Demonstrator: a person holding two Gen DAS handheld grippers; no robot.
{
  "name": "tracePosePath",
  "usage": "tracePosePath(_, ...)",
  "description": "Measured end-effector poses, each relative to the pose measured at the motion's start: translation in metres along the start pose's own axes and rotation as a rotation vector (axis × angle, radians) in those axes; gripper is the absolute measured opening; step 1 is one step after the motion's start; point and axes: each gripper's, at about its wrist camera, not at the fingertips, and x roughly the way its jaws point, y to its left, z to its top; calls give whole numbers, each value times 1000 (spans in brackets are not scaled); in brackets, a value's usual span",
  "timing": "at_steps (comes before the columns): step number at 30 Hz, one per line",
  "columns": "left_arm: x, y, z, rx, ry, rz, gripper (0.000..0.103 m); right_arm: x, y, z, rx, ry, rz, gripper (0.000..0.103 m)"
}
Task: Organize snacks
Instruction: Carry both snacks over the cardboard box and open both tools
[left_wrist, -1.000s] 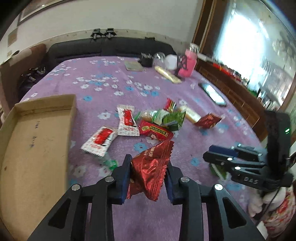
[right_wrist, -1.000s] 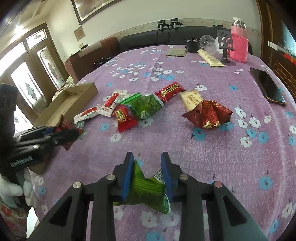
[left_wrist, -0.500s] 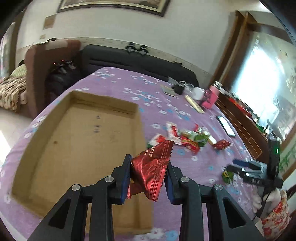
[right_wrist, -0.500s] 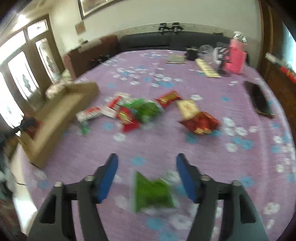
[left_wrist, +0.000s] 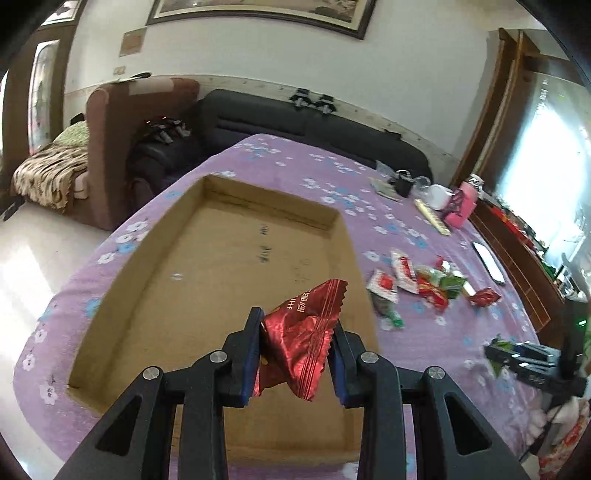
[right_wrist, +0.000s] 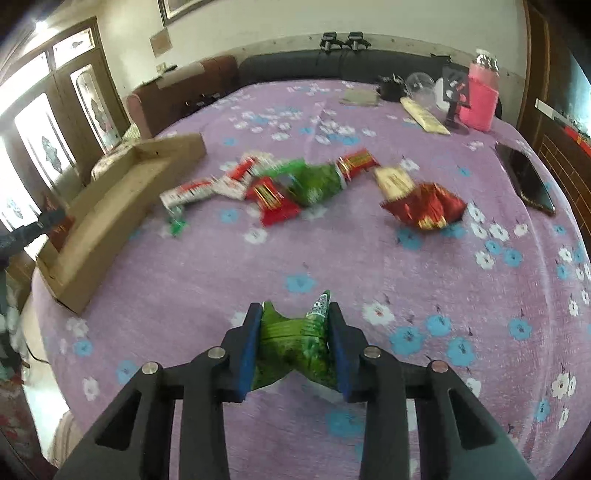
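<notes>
My left gripper (left_wrist: 295, 350) is shut on a red foil snack packet (left_wrist: 301, 336) and holds it above the open cardboard box (left_wrist: 207, 266), over its near right part. My right gripper (right_wrist: 295, 347) is shut on a green snack packet (right_wrist: 295, 343) above the purple flowered tablecloth (right_wrist: 369, 258). A heap of red, white and green snack packets (right_wrist: 280, 184) lies mid-table, with a red foil packet (right_wrist: 424, 206) to its right. The box also shows at the left in the right wrist view (right_wrist: 110, 214). The right gripper also shows at the right edge of the left wrist view (left_wrist: 524, 358).
A black phone (right_wrist: 528, 181) lies at the right table edge. A pink bottle (right_wrist: 480, 96), a stand, a cup and a long yellow packet (right_wrist: 424, 118) stand at the far end. A dark sofa (left_wrist: 295, 122) and a brown armchair (left_wrist: 122, 147) lie beyond the table.
My left gripper carried the red packet left from the heap to above the box. My right gripper opened on the green packet half a second ago and has shut on it again.
</notes>
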Motion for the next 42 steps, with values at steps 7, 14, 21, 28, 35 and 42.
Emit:
tracePosePath(7,4,25,-2,-45,3,55,34,2,81,42,-102,-35,174,34)
tracePosePath(14,5,51,2,-84,8,102,34,38,169,63,-198,12,304,35)
tracePosePath(21,1,75,2,-127,-9,144,35,81,224,59,-253,94,334,35)
tracePosePath(28,-6,87,1,-174,-29,120,51,95,247,54,-290,100,321,39)
tracePosePath(35,-20,81,4,-193,-64,111,65,74,243,58,-289,47,329,46)
tracePosePath(42,-37,63,10,-180,-101,87,72,48,198,65,-210,-15,323,48)
